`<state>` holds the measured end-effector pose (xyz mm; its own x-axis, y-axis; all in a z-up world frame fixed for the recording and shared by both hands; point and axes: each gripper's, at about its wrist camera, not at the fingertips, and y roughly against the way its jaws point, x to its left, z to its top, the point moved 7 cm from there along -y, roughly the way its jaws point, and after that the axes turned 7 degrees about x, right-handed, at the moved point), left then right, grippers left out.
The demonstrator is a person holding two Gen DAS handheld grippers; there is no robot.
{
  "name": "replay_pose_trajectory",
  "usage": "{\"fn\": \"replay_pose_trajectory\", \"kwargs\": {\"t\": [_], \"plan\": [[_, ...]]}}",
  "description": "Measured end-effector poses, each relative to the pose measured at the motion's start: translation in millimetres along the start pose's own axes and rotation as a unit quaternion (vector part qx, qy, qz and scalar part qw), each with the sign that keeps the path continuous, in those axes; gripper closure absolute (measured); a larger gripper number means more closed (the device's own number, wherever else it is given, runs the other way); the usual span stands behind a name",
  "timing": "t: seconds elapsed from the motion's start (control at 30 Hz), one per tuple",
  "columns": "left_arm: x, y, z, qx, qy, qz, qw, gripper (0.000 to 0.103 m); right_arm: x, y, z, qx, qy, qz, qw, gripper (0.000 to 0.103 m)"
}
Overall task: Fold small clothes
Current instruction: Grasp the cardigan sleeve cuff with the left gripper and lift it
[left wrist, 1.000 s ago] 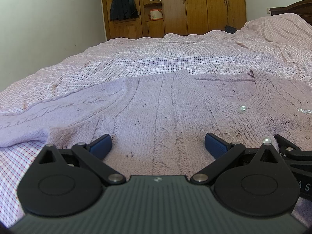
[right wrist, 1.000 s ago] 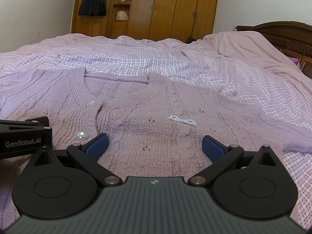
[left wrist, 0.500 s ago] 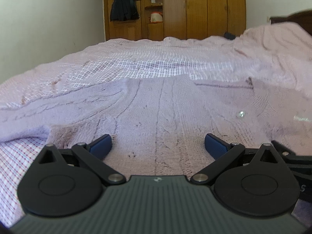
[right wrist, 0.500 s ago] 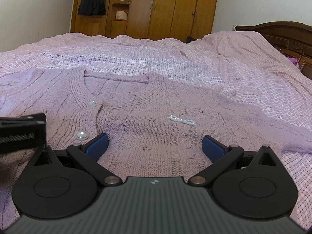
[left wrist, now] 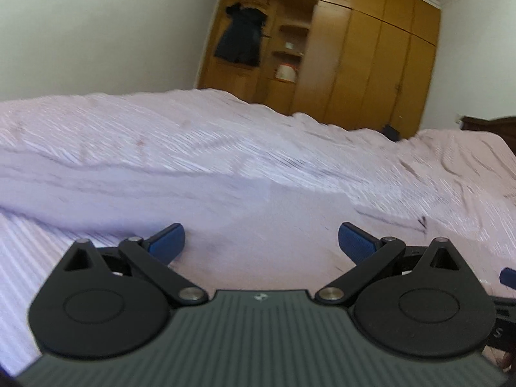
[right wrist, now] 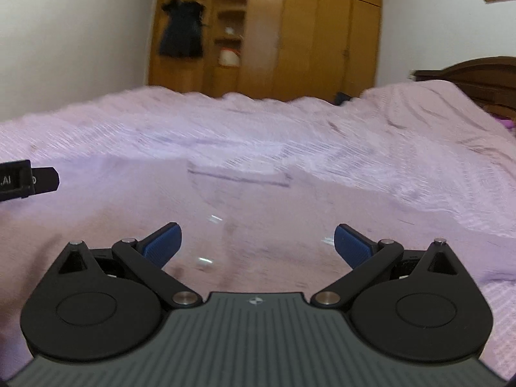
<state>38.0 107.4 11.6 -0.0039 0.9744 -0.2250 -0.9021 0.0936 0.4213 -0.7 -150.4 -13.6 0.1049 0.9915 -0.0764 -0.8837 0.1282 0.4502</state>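
A lilac knitted cardigan [left wrist: 245, 206] lies spread flat on the bed, its V neck [right wrist: 238, 180] and pearl buttons showing in the right wrist view. Both views are blurred by motion. My left gripper [left wrist: 261, 242] hovers open above the cardigan's left half, near where the sleeve [left wrist: 96, 190] runs off to the left. My right gripper [right wrist: 256, 242] is open over the cardigan's front, with nothing between its blue pads. The left gripper's black body [right wrist: 25, 180] pokes in at the left edge of the right wrist view.
The bed is covered by a pink checked sheet [right wrist: 403, 148], rumpled toward the right. A dark wooden headboard [right wrist: 474, 77] stands at the right. Beyond the bed are wooden wardrobes [left wrist: 354, 58] with a black garment [left wrist: 240, 38] hanging on them.
Both grippers have lifted and tilted up, so the wall and wardrobes fill more of each view. The left one has swung left toward the sleeve. Both stay open and hold nothing.
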Motion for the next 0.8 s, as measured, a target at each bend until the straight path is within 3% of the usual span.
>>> {"fn": "replay_pose_trajectory", "kwargs": {"t": [0.07,0.13,0.23,0.33,0.4,0.43,0.53,0.6,0.63,0.7,0.73,0.77,0.8], "plan": [[22,6,9,-0.002,0.006,0.028,0.9996,0.0,13,8,7,-0.021,-0.015,0.044,0.999,0.0],[48,10,12,0.008,0.012,0.046,0.9988,0.0,27,17,14,-0.046,-0.049,0.116,0.991,0.0],[101,20,5,0.002,0.037,0.078,0.9962,0.0,58,14,19,-0.014,-0.053,0.183,0.982,0.0],[153,27,-4,0.018,0.054,0.115,0.9917,0.0,94,8,14,-0.001,0.004,0.215,0.977,0.0],[184,32,-4,0.013,0.073,0.098,0.9925,0.0,119,-1,-7,0.011,0.081,0.204,0.976,0.0],[196,32,-1,0.01,0.074,0.079,0.9941,0.0,132,-10,-24,0.04,0.119,0.196,0.973,0.0],[220,25,9,0.024,0.109,0.033,0.9933,0.0,138,-12,-21,0.045,0.12,0.192,0.973,0.0],[234,21,16,0.017,0.163,0.009,0.9864,0.002,135,-17,-22,0.051,0.111,0.199,0.972,0.0],[236,16,20,0.017,0.185,0.007,0.9826,0.007,136,-18,-22,0.051,0.11,0.199,0.972,0.0],[238,8,31,0.012,0.194,0.023,0.9806,0.032,134,-24,-25,0.049,0.114,0.196,0.973,0.0],[235,5,36,0.009,0.181,0.039,0.9827,0.085,133,-24,-26,0.048,0.115,0.196,0.973,0.0],[232,3,38,0.01,0.165,0.062,0.9843,0.095,133,-22,-26,0.049,0.114,0.197,0.973,0.0],[223,3,40,0.002,0.147,0.081,0.9859,0.095,132,-23,-26,0.051,0.111,0.2,0.972,0.0]]}}
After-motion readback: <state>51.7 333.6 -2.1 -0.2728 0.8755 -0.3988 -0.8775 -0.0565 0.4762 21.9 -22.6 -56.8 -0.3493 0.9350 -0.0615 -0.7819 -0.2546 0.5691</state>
